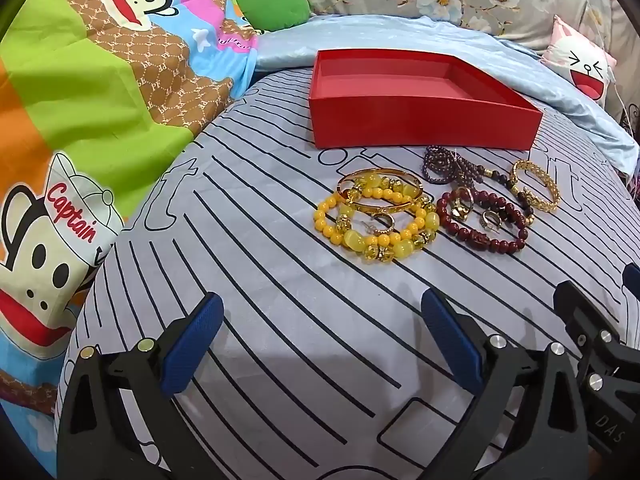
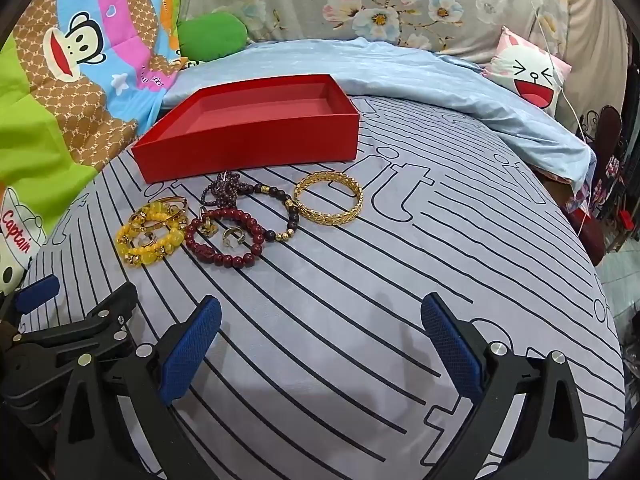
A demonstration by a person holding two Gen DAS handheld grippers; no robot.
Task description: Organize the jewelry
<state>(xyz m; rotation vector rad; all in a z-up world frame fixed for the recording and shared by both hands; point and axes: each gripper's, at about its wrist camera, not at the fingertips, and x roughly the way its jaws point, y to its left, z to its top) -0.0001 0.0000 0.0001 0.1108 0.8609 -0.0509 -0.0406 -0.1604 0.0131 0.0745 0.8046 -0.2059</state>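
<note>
An empty red box (image 1: 420, 128) (image 2: 256, 148) stands on the striped bedsheet. In front of it lies a jewelry pile: yellow bead bracelets (image 1: 380, 236) (image 2: 160, 240) with a gold bangle (image 1: 360, 200), a dark red bead bracelet (image 1: 480, 238) (image 2: 240, 258) with small rings inside, a purple bead strand (image 1: 452, 170) (image 2: 224, 194), and a gold woven bangle (image 1: 538, 188) (image 2: 328, 210). My left gripper (image 1: 320, 344) is open and empty, short of the pile. My right gripper (image 2: 320, 344) is open and empty, also short of the pile.
A colourful monkey-print quilt (image 1: 80, 120) (image 2: 60, 100) lies left. A light blue blanket (image 1: 560, 108) (image 2: 440, 76) and a cat-face pillow (image 2: 528, 72) lie behind the box. The bed's edge drops off at the right (image 2: 608, 264).
</note>
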